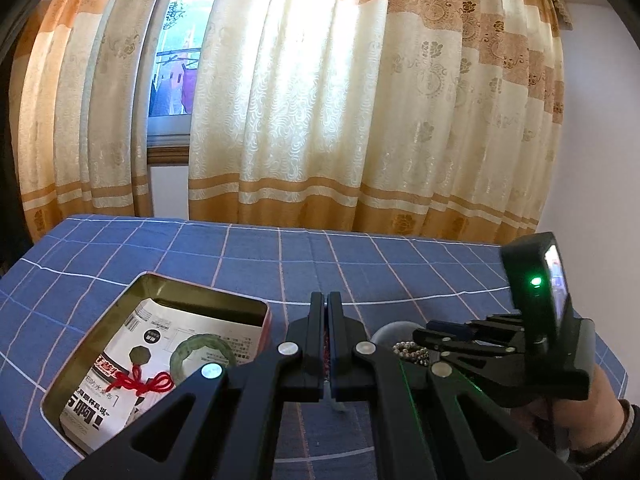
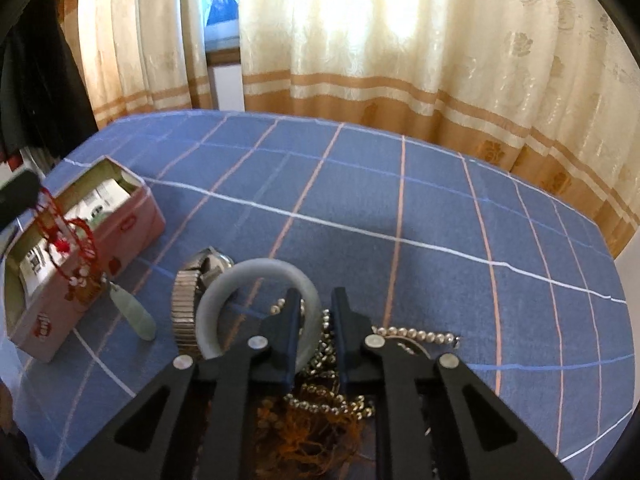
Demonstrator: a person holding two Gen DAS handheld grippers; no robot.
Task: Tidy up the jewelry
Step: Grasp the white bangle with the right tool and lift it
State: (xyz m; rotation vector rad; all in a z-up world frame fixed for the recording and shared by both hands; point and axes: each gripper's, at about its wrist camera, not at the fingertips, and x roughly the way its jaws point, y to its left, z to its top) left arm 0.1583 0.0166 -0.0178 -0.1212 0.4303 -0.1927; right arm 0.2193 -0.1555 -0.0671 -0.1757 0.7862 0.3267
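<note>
My left hand-held gripper (image 1: 325, 300) is clamped shut on a red-corded pendant necklace (image 2: 76, 248). In the right wrist view its cord dangles from the fingers just above the near edge of the open pink tin (image 2: 132, 216), with the pale green pendant stone (image 2: 134, 314) hanging outside the tin wall, close to the blue checked cloth (image 2: 400, 208). The tin lies ahead and to the left of that gripper; a green bangle (image 1: 200, 350) and a red knotted charm (image 1: 140, 384) already lie in it on printed paper. So the drop turns on carrying the stone leftward over the rim — the left hand is plainly the nearer one.

My right hand-held gripper (image 2: 316, 300) stands part open, holding nothing, its fingers straddling the rim of a grey bangle (image 2: 224, 280) that leans against a metal-band watch (image 2: 188, 304). Pearl strands (image 2: 416, 336) and a brown tassel (image 2: 308, 432) sit heaped under it.
</note>
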